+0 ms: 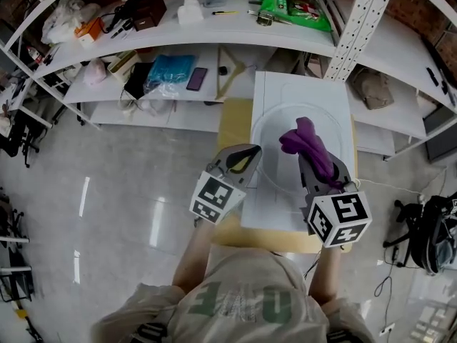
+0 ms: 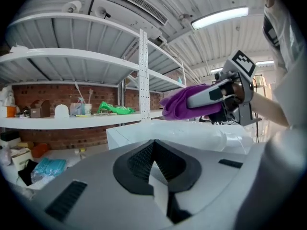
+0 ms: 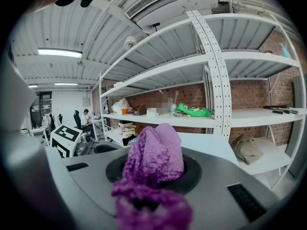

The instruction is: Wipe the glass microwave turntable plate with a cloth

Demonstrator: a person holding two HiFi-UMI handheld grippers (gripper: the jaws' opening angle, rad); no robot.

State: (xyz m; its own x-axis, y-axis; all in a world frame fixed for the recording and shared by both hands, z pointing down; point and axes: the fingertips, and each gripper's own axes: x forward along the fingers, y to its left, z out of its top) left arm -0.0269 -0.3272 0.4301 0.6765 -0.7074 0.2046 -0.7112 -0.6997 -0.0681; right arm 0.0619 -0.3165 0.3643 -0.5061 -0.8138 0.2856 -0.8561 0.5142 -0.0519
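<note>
The clear glass turntable plate [image 1: 271,131] lies on a white slab [image 1: 300,91] over a small wooden table [image 1: 232,127]. My left gripper [image 1: 254,151] is at the plate's left rim, with its jaws closed on that rim. In the left gripper view a pale sliver of the plate [image 2: 206,133] sits between the dark pads of this gripper [image 2: 154,176]. My right gripper [image 1: 308,159] is shut on a bunched purple cloth [image 1: 303,140] and hovers over the plate's right half. The cloth [image 3: 153,155] fills the jaws of the right gripper [image 3: 151,176] and hides the fingertips.
Curved white shelves carry clutter behind the table: a green bag [image 1: 293,6], a blue bag [image 1: 171,70], a phone [image 1: 196,78] and a tan bag [image 1: 371,88]. A perforated shelf post [image 1: 357,20] rises at the back right. An office chair [image 1: 428,227] stands at the right.
</note>
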